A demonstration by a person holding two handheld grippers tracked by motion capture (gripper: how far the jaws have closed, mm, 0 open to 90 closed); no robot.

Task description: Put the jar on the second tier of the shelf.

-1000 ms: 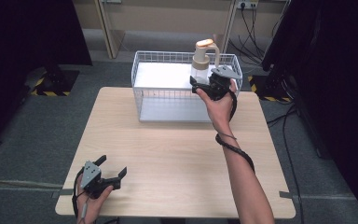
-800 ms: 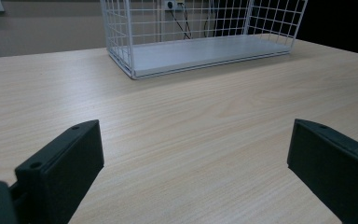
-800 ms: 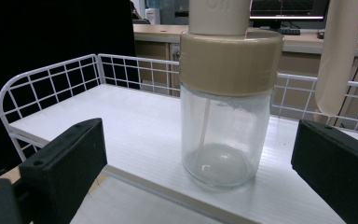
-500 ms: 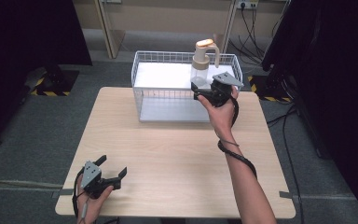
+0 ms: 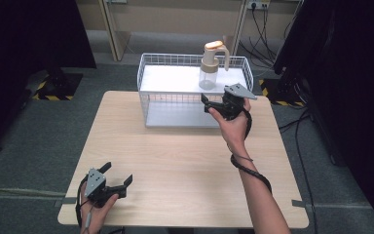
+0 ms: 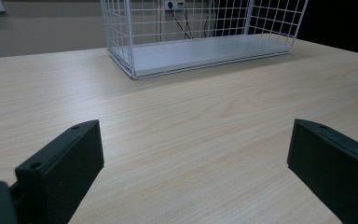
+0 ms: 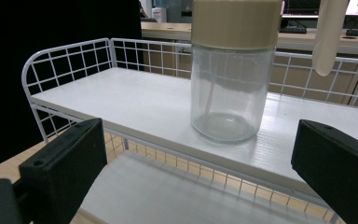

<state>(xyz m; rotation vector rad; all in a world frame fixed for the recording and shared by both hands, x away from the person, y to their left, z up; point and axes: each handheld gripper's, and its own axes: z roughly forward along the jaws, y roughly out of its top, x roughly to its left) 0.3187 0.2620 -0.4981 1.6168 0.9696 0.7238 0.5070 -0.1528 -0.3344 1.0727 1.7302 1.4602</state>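
Currently the right gripper (image 5: 209,104), jaws wide and empty, faces the jar (image 7: 233,74) on the rack's upper shelf (image 7: 135,105). Left gripper (image 5: 117,178) rests open, idle. Next move, by my judgement: advance and close around the glass body.

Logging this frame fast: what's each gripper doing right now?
Left gripper: open, holding nothing, low over the table.
Right gripper: open, holding nothing, jaws facing the bottle on the rack.
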